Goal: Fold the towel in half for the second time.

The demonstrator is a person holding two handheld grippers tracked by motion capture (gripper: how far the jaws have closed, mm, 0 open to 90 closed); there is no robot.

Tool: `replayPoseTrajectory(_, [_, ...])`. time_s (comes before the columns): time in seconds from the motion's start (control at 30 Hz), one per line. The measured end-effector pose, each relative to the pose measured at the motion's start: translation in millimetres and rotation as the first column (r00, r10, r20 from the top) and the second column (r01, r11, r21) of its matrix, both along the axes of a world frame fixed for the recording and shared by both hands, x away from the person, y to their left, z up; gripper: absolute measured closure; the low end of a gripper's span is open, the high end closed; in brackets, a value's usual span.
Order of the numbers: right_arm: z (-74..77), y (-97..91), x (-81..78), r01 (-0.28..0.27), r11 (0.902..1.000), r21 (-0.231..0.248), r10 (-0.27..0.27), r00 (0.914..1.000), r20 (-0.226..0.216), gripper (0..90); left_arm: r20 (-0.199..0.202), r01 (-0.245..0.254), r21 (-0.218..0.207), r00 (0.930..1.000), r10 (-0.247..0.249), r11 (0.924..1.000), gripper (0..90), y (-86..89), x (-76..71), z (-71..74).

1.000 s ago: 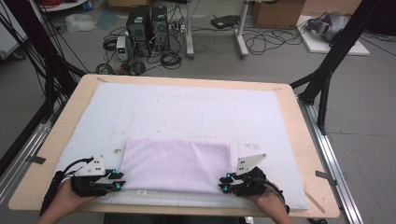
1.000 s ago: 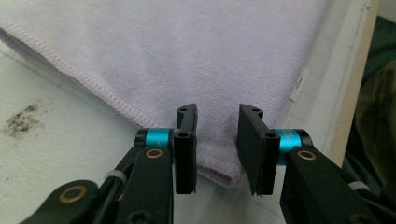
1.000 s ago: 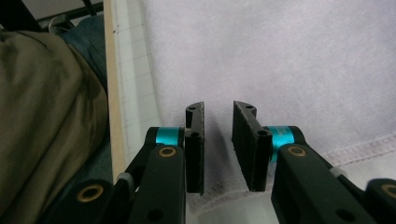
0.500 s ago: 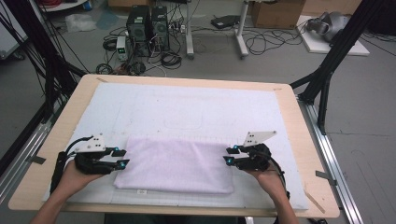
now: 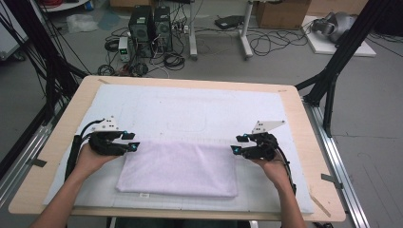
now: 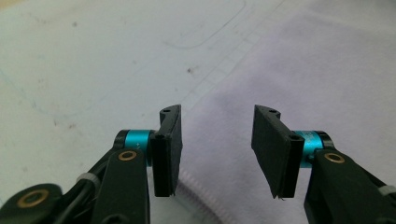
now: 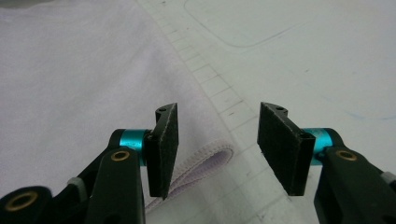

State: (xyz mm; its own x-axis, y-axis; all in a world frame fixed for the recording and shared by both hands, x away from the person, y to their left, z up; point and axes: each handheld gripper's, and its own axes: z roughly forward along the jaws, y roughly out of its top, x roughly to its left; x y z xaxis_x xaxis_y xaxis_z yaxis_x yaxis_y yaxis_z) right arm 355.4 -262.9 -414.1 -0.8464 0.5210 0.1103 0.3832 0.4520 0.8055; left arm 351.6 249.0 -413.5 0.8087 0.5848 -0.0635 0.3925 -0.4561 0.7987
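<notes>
A pale lilac cloth (image 5: 180, 167) lies folded flat on the white mat (image 5: 190, 109), near the table's front edge. My left gripper (image 5: 133, 140) hovers at the cloth's far left corner, jaws apart and nothing between the pads; they have just been opening. My right gripper (image 5: 236, 143) hangs at the far right corner, also open and empty, its jaws likewise just opening. In the left gripper view the cloth (image 6: 299, 79) spreads beneath my gripper (image 6: 217, 154). In the right gripper view the cloth's hemmed corner (image 7: 205, 161) lies under my gripper (image 7: 217, 151).
The white mat covers most of the wooden table (image 5: 57, 142). Black frame legs (image 5: 332, 76) stand at the right edge and more at the left. Computers (image 5: 149, 21) and cables sit on the floor beyond the far edge.
Both grippers have moved away from the front edge toward the cloth's far corners and their jaws have opened. The cloth now lies folded over, its far edge laid down.
</notes>
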Motion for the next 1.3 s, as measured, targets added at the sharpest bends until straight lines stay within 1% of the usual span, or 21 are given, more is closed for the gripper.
replayPoseTrajectory(0.03, [-2.1, 1.1, 0.9, -0.001, 1.0, -0.005, 0.001, 0.9998, -0.02, 46.9, -0.008, -0.007, 0.003, 0.9999, 0.007, 1.0, 51.8, 0.9, 2.1, -1.6])
replayPoseTrajectory(0.07, [-4.1, 2.3, 2.4, -0.003, 0.9999, -0.014, 0.003, 0.9998, -0.02, 46.4, -0.018, -0.011, 0.001, 0.9998, 0.011, 0.9999, 50.6, 1.3, 4.1, -3.2])
replayPoseTrajectory(0.13, [-7.1, 4.9, 3.9, -0.005, 0.9999, -0.015, 0.005, 0.9995, -0.031, 46.1, -0.033, -0.018, 0.003, 0.9993, 0.018, 0.9998, 49.1, 2.2, 8.0, -6.7])
replayPoseTrajectory(0.2, [-10.3, 7.7, 5.4, -0.009, 0.9994, -0.035, 0.008, 0.9994, -0.034, 45.2, -0.043, -0.032, 0.011, 0.9986, 0.032, 0.9994, 46.0, 2.3, 11.2, -10.5])
replayPoseTrajectory(0.27, [-14.6, 10.0, 6.4, -0.01, 0.9981, -0.061, 0.008, 0.9991, -0.041, 44.9, -0.061, -0.031, 0.025, 0.9976, 0.032, 0.9992, 46.0, 1.8, 13.4, -14.0])
replayPoseTrajectory(0.33, [-19.0, 11.3, 6.1, -0.009, 0.9966, -0.081, 0.004, 0.9985, -0.054, 44.9, -0.068, -0.03, 0.04, 0.9971, 0.032, 0.9988, 45.8, 0.8, 14.6, -16.5])
replayPoseTrajectory(0.43, [-23.4, 11.7, 5.0, -0.01, 0.9959, -0.09, 0.005, 0.998, -0.063, 45.1, -0.065, -0.028, 0.062, 0.9974, 0.032, 0.9977, 45.7, -0.6, 14.2, -18.9])
replayPoseTrajectory(0.5, [-24.3, 12.1, 3.6, -0.013, 0.9955, -0.094, 0.007, 0.9981, -0.061, 45.2, -0.078, -0.023, 0.075, 0.9965, 0.029, 0.9969, 45.6, -1.4, 14.0, -21.4])
replayPoseTrajectory(0.53, [-24.9, 12.1, 3.5, -0.014, 0.9953, -0.095, 0.009, 0.9983, -0.058, 45.2, -0.077, -0.024, 0.086, 0.9965, 0.031, 0.996, 45.5, -1.2, 14.3, -22.4])
replayPoseTrajectory(0.63, [-28.4, 12.8, 2.8, -0.016, 0.9942, -0.106, 0.01, 0.9979, -0.064, 46.1, -0.087, -0.035, 0.086, 0.9953, 0.042, 0.9957, 45.2, -0.3, 15.7, -24.3])
replayPoseTrajectory(0.7, [-30.6, 12.8, 3.4, -0.021, 0.9949, -0.099, 0.012, 0.9964, -0.084, 46.6, -0.087, -0.035, 0.083, 0.9953, 0.043, 0.9959, 45.6, -0.7, 15.7, -25.1])
replayPoseTrajectory(0.77, [-31.0, 12.7, 3.9, -0.018, 0.995, -0.098, 0.01, 0.9965, -0.082, 47.4, -0.093, -0.038, 0.077, 0.9946, 0.045, 0.9963, 45.8, -0.5, 16.8, -26.0])
replayPoseTrajectory(0.87, [-31.2, 12.7, 4.0, -0.032, 0.9956, -0.088, 0.023, 0.9948, -0.099, 53.8, -0.102, -0.039, 0.069, 0.9937, 0.046, 0.9969, 47.0, 0.1, 18.3, -27.0])
replayPoseTrajectory(0.9, [-31.2, 13.0, 4.2, -0.04, 0.9954, -0.087, 0.032, 0.9948, -0.096, 57.0, -0.1, -0.042, 0.067, 0.9938, 0.049, 0.9968, 47.5, 0.0, 18.3, -27.3])
replayPoseTrajectory(0.97, [-31.1, 13.5, 3.8, -0.047, 0.9956, -0.08, 0.039, 0.9938, -0.104, 61.8, -0.103, -0.05, 0.072, 0.993, 0.057, 0.9962, 49.3, -0.3, 18.0, -26.7])
replayPoseTrajectory(1.0, [-31.0, 13.3, 4.0, -0.058, 0.9954, -0.076, 0.049, 0.9926, -0.111, 65.7, -0.1, -0.054, 0.075, 0.9931, 0.061, 0.9958, 51.6, -0.6, 17.6, -26.3])
replayPoseTrajectory(1.07, [-30.7, 13.6, 3.8, -0.076, 0.9949, -0.066, 0.067, 0.9902, -0.122, 72.0, -0.099, -0.036, 0.068, 0.9941, 0.043, 0.997, 60.2, -1.6, 16.0, -26.0])
replayPoseTrajectory(1.1, [-30.0, 14.4, 3.3, -0.081, 0.9941, -0.072, 0.072, 0.9902, -0.12, 73.8, -0.102, -0.029, 0.061, 0.9942, 0.035, 0.9977, 64.6, -2.3, 14.9, -26.1])
replayPoseTrajectory(1.13, [-28.8, 15.5, 2.2, -0.083, 0.993, -0.083, 0.074, 0.9907, -0.114, 75.2, -0.1, -0.025, 0.058, 0.9945, 0.03, 0.998, 69.2, -3.2, 13.6, -26.0])
replayPoseTrajectory(1.2, [-27.0, 17.0, 0.7, -0.089, 0.9909, -0.102, 0.079, 0.9918, -0.101, 76.4, -0.09, -0.022, 0.069, 0.9955, 0.028, 0.9974, 73.9, -4.6, 11.0, -24.9])
replayPoseTrajectory(1.3, [-25.1, 16.3, 0.1, -0.088, 0.9914, -0.097, 0.078, 0.9921, -0.098, 77.7, -0.069, -0.026, 0.086, 0.9971, 0.032, 0.996, 78.2, -6.5, 7.3, -23.2])
